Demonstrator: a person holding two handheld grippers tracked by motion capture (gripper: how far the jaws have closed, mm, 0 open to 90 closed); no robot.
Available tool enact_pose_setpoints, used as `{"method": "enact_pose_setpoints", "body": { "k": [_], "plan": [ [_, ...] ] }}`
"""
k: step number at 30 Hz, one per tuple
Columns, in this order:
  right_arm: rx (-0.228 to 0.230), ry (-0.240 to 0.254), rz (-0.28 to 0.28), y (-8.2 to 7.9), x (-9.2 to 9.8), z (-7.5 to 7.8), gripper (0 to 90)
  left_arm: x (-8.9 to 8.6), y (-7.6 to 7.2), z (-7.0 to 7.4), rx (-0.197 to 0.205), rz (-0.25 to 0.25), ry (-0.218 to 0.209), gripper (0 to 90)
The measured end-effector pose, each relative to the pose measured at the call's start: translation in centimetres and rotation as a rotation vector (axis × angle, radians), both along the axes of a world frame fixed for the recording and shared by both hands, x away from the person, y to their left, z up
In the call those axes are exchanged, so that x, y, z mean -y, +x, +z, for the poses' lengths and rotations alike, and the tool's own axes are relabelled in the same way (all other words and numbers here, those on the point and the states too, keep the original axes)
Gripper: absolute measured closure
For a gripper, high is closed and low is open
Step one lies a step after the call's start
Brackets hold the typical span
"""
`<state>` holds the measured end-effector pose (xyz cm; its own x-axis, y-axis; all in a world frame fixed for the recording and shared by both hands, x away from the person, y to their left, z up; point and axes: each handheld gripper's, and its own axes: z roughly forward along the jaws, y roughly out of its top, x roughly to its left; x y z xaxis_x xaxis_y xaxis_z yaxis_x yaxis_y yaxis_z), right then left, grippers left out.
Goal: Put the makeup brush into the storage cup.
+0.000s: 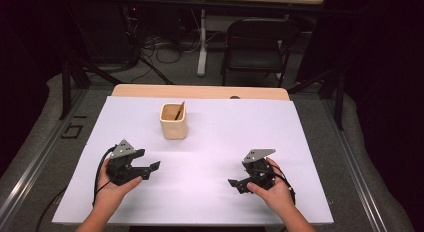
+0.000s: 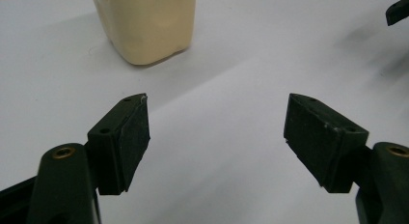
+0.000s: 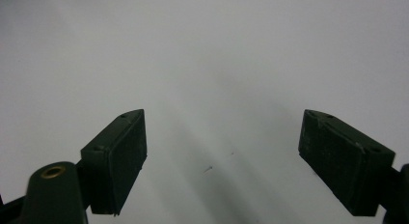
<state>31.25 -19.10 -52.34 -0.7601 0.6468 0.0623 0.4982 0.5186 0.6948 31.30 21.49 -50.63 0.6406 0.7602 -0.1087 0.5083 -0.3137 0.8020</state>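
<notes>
Standing cup [image 1: 174, 123] beyond left gripper [image 1: 148, 167]

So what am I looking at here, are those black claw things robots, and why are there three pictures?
No robot: a person holds a hand tool in each hand. The left gripper and right gripper each have two black jaws, standing open and holding nothing. The high view looks down from above the person's side of the table. The other two pictures come from small cameras riding on each gripper, looking along its jaws. On the white table stands a cream square cup with a thin dark stick leaning inside it. The left gripper view shows that cup close ahead, untouched.
</notes>
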Motion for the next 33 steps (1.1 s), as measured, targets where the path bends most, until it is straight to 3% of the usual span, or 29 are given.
{"method": "enact_pose_setpoints", "body": {
  "k": [6,9,21,33],
  "plan": [
    [0.000,0.001,-0.002,0.0,0.1,0.0,17.1,0.0,-0.3,-0.3,-0.004,-0.014,0.002,24.6],
    [-0.001,0.000,-0.004,-0.1,0.2,0.0,17.1,0.1,-0.7,-0.7,-0.004,-0.018,0.024,24.6],
    [-0.006,0.014,-0.054,-1.5,3.1,-0.3,17.1,-0.5,-2.1,-1.6,-0.016,-0.047,0.056,24.6],
    [-0.001,0.002,-0.084,-2.2,4.6,-0.9,17.1,-1.7,-3.1,-2.2,-0.023,-0.041,0.063,24.6]
  ]
}}
